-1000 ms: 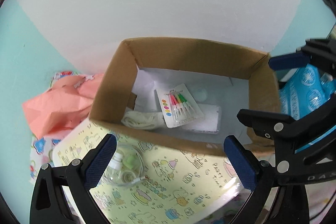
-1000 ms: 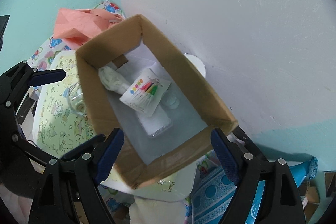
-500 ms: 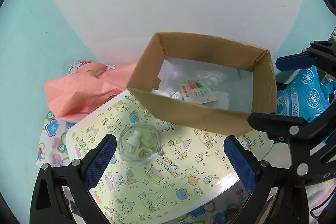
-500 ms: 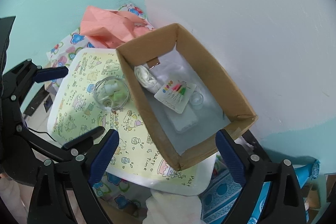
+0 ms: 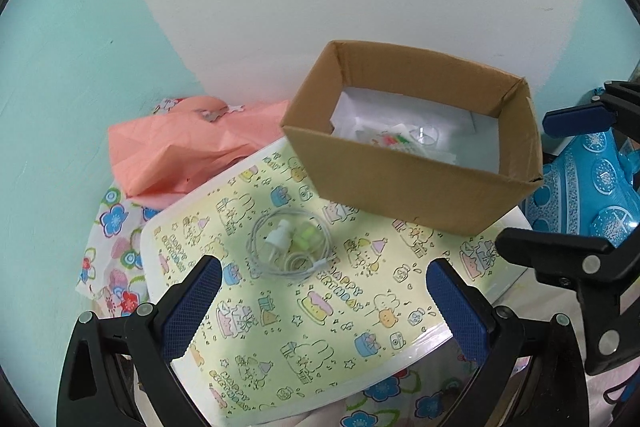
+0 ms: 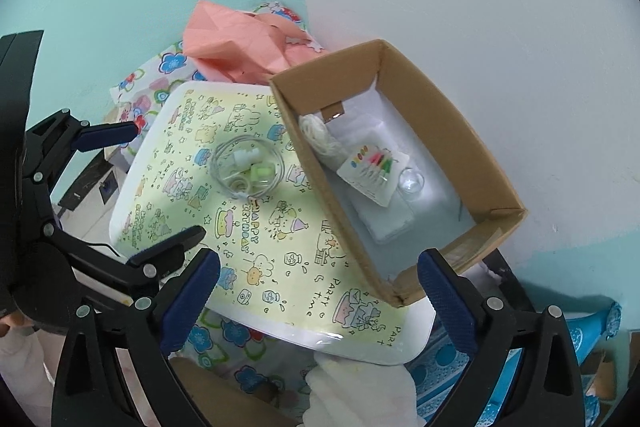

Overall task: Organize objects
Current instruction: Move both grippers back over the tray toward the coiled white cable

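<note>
A: Checking jaws: left gripper (image 5: 323, 293) and right gripper (image 6: 318, 285) both spread apart, nothing held.
B: Earbuds bag (image 5: 289, 245) location?
A: On the yellow tray (image 5: 280, 327), beside the cardboard box (image 5: 404, 187).

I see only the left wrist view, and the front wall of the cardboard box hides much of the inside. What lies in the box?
Observer: A pack of coloured candles lies flat in the cardboard box, resting on a white packet.
Operator: Is anything hidden at the end of the box toward the pink paper?
Observer: Yes. A bundle of white cord lies at that end, beside the candles.
</note>
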The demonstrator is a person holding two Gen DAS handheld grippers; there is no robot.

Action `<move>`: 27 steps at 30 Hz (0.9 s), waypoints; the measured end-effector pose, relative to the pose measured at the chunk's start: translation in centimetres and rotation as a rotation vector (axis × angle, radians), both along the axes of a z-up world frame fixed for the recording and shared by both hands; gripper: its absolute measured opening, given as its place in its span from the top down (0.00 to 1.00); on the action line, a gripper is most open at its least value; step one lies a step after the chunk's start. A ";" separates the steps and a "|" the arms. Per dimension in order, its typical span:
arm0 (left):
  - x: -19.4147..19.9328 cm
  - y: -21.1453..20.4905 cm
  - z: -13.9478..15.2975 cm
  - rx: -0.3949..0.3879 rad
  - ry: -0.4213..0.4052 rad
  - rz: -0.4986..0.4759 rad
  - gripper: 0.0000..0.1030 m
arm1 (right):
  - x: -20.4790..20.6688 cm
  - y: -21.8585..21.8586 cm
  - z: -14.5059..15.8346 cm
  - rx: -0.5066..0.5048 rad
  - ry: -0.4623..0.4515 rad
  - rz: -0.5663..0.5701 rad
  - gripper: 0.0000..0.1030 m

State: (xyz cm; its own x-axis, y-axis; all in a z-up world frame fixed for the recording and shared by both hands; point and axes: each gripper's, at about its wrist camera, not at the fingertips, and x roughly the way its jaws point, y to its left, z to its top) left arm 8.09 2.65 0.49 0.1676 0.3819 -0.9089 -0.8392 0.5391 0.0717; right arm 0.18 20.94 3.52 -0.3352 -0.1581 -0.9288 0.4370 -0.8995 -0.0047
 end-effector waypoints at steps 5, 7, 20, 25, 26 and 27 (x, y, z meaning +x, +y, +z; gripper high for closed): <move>-1.7 -0.1 -0.9 -0.011 0.006 0.040 0.00 | 0.5 -1.5 -0.6 0.001 -0.007 0.035 0.02; -2.3 -0.2 -1.3 -0.031 0.000 0.045 0.00 | 0.6 -2.3 -1.0 0.003 -0.013 0.049 0.02; -5.8 0.0 -4.3 -0.087 0.005 0.058 0.00 | 0.4 -5.7 -4.4 -0.013 -0.062 0.115 0.02; -6.5 0.3 -5.9 -0.111 0.023 0.056 0.00 | 0.0 -6.3 -6.0 -0.025 -0.088 0.129 0.02; -6.6 0.4 -6.2 -0.113 0.024 0.057 0.00 | -0.1 -6.4 -6.2 -0.020 -0.085 0.132 0.02; -6.8 0.4 -6.4 -0.116 0.024 0.059 0.00 | -0.2 -6.5 -6.4 -0.011 -0.079 0.137 0.02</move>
State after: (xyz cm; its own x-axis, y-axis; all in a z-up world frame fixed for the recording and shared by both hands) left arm 1.33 3.09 -5.89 0.1254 0.2828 -0.9510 -0.8687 0.4943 0.0324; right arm -0.02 14.42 -2.93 -0.2357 -0.2073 -0.9494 0.5543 -0.8311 0.0438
